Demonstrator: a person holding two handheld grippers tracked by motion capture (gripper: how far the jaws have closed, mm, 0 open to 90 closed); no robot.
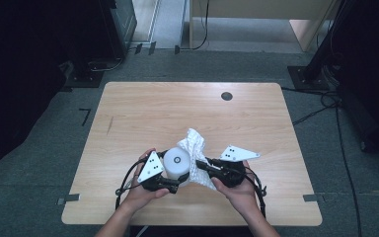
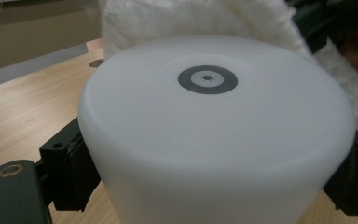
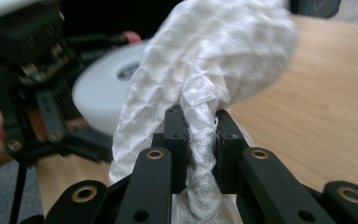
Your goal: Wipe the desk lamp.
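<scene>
- L gripper (image 1: 170, 183): fingers (image 2: 70, 172) clamped on white cylinder (image 1: 176, 163), near table (image 1: 128, 113) edge.
- R gripper (image 1: 203, 165): fingers (image 3: 175, 135) pinched tight on white mesh wrap (image 1: 195, 148).
- Wrap bunched behind/beside cyl, touching; cyl top bare. Wrapping looks barely begun, most left.

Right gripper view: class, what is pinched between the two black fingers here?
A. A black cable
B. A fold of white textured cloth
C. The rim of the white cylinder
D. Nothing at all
B: in the right gripper view the right gripper has its fingers closed on a twisted fold of the white textured cloth, while the white cylinder sits farther back, beside the left gripper.
</scene>
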